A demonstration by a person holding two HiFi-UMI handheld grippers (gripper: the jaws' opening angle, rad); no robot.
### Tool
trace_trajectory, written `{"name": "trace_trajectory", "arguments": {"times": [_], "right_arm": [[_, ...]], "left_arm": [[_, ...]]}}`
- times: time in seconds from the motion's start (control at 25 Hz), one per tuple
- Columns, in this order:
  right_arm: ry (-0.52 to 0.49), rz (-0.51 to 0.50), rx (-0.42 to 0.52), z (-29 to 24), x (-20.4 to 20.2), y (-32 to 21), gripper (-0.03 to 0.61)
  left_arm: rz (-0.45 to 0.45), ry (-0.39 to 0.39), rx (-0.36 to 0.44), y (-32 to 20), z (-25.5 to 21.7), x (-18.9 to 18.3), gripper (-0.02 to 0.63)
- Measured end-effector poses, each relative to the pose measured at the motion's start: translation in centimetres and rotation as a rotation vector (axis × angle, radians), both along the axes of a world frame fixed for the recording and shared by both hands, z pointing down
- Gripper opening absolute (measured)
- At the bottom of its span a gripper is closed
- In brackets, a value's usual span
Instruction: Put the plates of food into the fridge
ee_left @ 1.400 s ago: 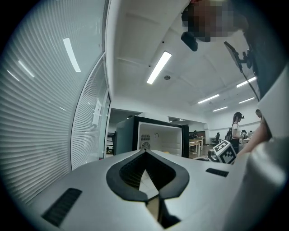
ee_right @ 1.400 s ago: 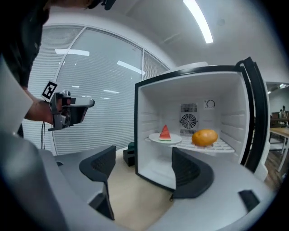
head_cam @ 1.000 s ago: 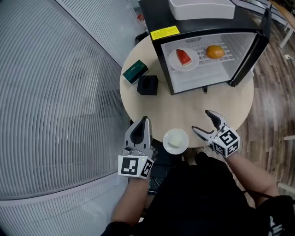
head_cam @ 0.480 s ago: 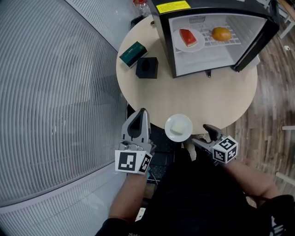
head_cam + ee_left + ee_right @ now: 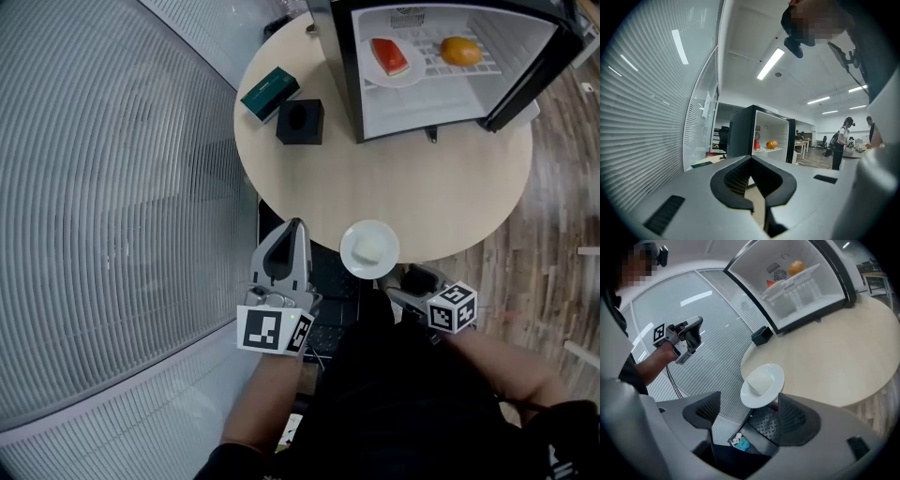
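Plate of food [image 5: 369,248], nearest side: the right hand-held gripper [image 5: 413,284] sits low and right of centre in the head view, jaws apart and empty, just short of the rim and not touching it.
Left hand-held gripper [image 5: 296,227]: lower left of centre, off the desk, jaws closed together on nothing.
Plate position: flat on the desk [image 5: 441,197] at its near edge, with the rim seeming to hang slightly past it.
Axis: round, so no long axis; it lies face up with a pale squarish lump in the middle.
Risk at the edge: a jaw that bumps the rim instead of straddling it could tip the plate off the desk.
Risk in carrying: a one-sided grip may let the plate tilt and the lump slide.
Fridge [image 5: 422,103]: top of frame, door open. A watermelon plate [image 5: 392,58] and an orange [image 5: 460,51] already sit on the shelf, so free space looks tight and a knock is possible.
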State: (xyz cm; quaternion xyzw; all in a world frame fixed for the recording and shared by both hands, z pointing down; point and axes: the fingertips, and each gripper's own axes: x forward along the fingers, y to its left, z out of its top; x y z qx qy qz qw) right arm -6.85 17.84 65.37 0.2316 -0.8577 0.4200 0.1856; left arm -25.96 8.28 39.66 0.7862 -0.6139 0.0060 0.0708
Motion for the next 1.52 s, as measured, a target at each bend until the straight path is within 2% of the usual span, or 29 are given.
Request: {"name": "trace_trajectory", "arguments": {"times": [0.32,0.52,0.72,0.8,0.88,1.0,1.12,1.32,1.52], "right_arm": [[-0.074,0.120,-0.232,4.6,-1.2,0.7,0.393],[-0.097,0.162,-0.271,5.8,-2.7,0.1,0.387],[-0.135,0.220,-0.320,6.3,-3.9,-1.0,0.311],[-0.143,0.247,-0.349,6.9,-3.7,-1.2,0.224],[-0.179,0.248,-0.386,7.0,-3.8,-1.2,0.170],[-0.247,0.243,-0.440,6.7,-4.9,-1.5,0.144],[-0.260,0.255,-0.475,6.8,-5.4,-1.7,0.063],[-0.294,0.270,-0.515,6.6,-5.5,-1.8,0.046],[-0.314,0.254,-0.490,5.7,-5.9,-2.1,0.023]], "left_arm": [[0.019,-0.037,-0.052,0.5,1.7,-0.4,0.003],[0.020,-0.051,-0.079,0.3,2.6,-0.7,0.003],[0.039,-0.053,-0.094,-0.1,3.3,-0.3,0.003],[0.042,-0.060,-0.101,-0.2,3.4,-0.3,0.003],[0.037,-0.063,-0.112,-0.3,3.6,-0.6,0.003],[0.030,-0.063,-0.127,-0.3,4.1,-1.1,0.003],[0.028,-0.062,-0.133,-0.2,4.2,-1.1,0.003],[0.039,-0.068,-0.120,-0.4,3.3,-1.3,0.003],[0.061,-0.072,-0.104,-0.7,2.6,-1.7,0.003]]}}
